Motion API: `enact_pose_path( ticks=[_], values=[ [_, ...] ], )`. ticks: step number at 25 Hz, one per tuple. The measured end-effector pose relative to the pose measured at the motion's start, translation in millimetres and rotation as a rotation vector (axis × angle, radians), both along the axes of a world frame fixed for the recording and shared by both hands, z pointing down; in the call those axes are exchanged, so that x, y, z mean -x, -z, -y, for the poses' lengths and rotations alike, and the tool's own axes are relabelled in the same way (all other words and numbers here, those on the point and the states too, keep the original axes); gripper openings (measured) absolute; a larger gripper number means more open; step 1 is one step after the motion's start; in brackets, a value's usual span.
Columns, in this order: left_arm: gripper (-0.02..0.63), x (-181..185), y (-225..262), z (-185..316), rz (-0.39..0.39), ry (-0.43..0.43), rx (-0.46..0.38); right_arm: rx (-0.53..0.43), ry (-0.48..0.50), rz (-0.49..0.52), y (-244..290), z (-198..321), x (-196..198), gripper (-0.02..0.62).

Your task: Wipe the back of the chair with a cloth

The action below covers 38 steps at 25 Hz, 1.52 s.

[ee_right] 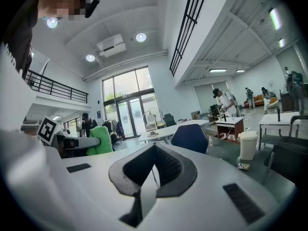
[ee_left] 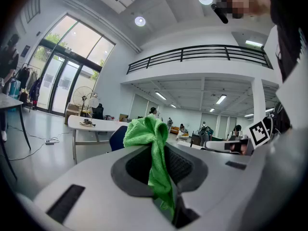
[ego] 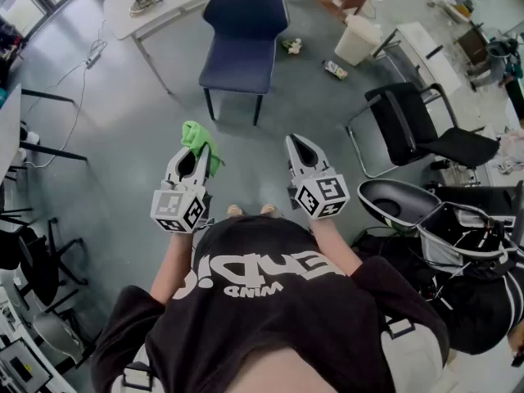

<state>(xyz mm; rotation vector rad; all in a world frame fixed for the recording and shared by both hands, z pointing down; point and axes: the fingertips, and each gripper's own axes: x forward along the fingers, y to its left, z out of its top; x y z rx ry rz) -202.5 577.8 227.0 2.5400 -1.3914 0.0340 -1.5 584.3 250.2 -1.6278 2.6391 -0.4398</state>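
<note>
A dark blue chair (ego: 241,43) stands on the grey floor ahead of me, its backrest on the far side; it also shows in the left gripper view as a blue edge (ee_left: 117,137) and in the right gripper view (ee_right: 191,137). My left gripper (ego: 201,147) is shut on a green cloth (ego: 199,137), which bunches above the jaws and hangs between them (ee_left: 155,143). My right gripper (ego: 295,142) is shut with nothing in it (ee_right: 154,150). Both grippers are held side by side, well short of the chair. The cloth shows at the left of the right gripper view (ee_right: 98,146).
A white table (ego: 155,11) stands behind the chair at the left, with a cable (ego: 94,51) on the floor. A white bin (ego: 358,39) and floor litter (ego: 292,46) lie at the back right. A black chair (ego: 417,129) and dark gear (ego: 401,203) crowd the right.
</note>
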Motion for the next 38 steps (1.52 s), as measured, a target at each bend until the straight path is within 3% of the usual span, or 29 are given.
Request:
enact_pose_path(
  ticks=[12,20,32,38],
  values=[
    [0.058,24,-6,19,0.003,-0.049,-0.008,-0.005,-0.051,-0.01,-3,11,28,-0.003],
    [0.058,24,-16,50,-0.003,-0.066,-0.002,-0.012,-0.107,-0.015,-8,39,17,-0.003],
    [0.058,19,-22,154,0.005,-0.051,-0.009,-0.01,-0.123,0.002,-22,152,8,-0.003],
    [0.058,-2,-11,226,0.014,-0.039,-0.002,-0.004,-0.097,0.018,-11,225,-10,-0.003]
  ],
)
